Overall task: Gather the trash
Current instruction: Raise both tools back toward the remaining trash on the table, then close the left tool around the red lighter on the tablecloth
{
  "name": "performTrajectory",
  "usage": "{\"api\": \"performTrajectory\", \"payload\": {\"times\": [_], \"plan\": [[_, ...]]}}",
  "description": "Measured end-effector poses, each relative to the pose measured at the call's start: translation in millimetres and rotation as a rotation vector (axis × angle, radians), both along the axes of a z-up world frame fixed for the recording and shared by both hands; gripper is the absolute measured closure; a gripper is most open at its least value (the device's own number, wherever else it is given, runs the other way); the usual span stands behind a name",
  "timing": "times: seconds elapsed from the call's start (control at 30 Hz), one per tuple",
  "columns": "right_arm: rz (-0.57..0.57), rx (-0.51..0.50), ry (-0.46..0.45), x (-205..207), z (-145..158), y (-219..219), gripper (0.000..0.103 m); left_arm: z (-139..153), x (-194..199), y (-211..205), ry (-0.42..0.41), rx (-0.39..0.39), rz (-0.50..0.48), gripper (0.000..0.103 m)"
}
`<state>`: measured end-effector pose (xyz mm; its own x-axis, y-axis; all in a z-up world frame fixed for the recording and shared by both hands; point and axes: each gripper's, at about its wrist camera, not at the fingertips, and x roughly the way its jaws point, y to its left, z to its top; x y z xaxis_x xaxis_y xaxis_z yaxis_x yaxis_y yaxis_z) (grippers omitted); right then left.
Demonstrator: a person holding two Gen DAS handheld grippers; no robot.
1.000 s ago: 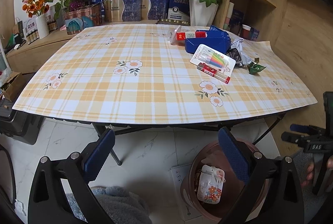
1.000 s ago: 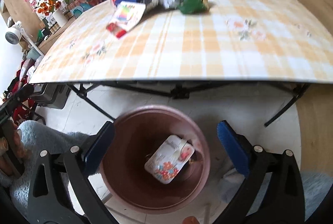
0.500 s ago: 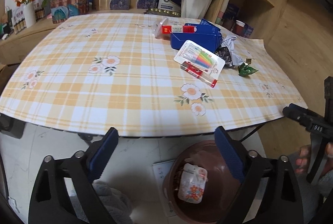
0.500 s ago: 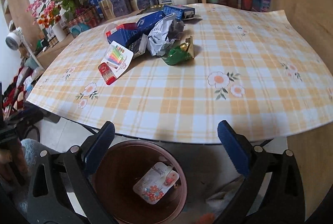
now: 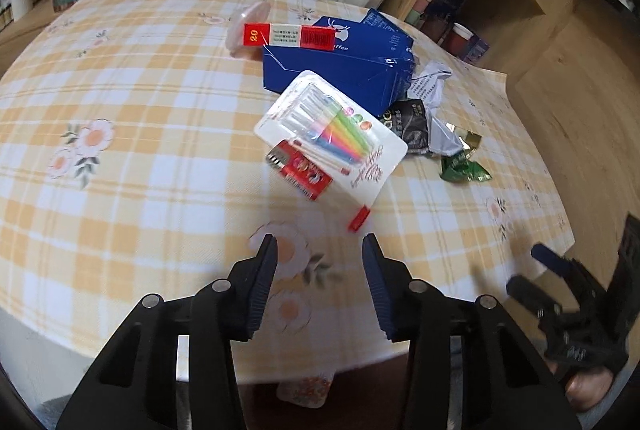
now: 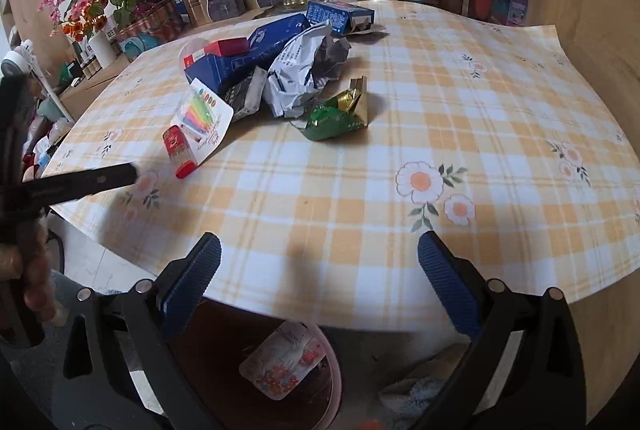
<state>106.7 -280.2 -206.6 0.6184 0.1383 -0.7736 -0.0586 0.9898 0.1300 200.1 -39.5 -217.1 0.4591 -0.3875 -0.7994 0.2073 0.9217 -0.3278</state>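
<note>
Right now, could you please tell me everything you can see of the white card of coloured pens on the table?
The pen card is a white, round-cornered backing card with a clear plastic blister holding a fan of bright pens: pink, orange, yellow, green, blue. Script lettering runs along one edge. It lies nearly flat and skewed on the checked tablecloth, its far corner against the blue carton and its near side overlapping a small red pack. It looks unopened, and nothing grips it.

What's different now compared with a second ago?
Both grippers came up from over the bin toward the table. The left gripper now hovers near the candle pack, its jaws closing on nothing. The right gripper stays open. The trash pile hasn't moved.
</note>
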Motion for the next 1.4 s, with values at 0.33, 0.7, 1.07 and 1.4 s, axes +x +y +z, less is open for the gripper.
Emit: {"api": "performTrajectory", "payload": {"times": [0.33, 0.7, 1.07, 1.4], "plan": [[0.011, 0.002, -0.011, 15.1, -1.1, -9.6, 0.006, -11.4, 38.1, -37.6, -0.021, 0.119, 0.095, 0.060], [0.020, -0.005, -0.015, 12.2, -2.0, -6.7, 0.006, -12.8, 31.0, -29.0, -0.041, 0.183, 0.045, 0.069], [0.014, 0.017, -0.011, 10.7, -6.5, -3.7, 0.006, -11.2, 29.6, 5.4, 0.005, 0.218, 0.009, 0.073], [0.020, 0.033, -0.034, 16.4, -2.3, -13.5, 0.006, -15.3, 34.1, -18.0, -0.098, 0.313, -0.053, 0.056]]}}
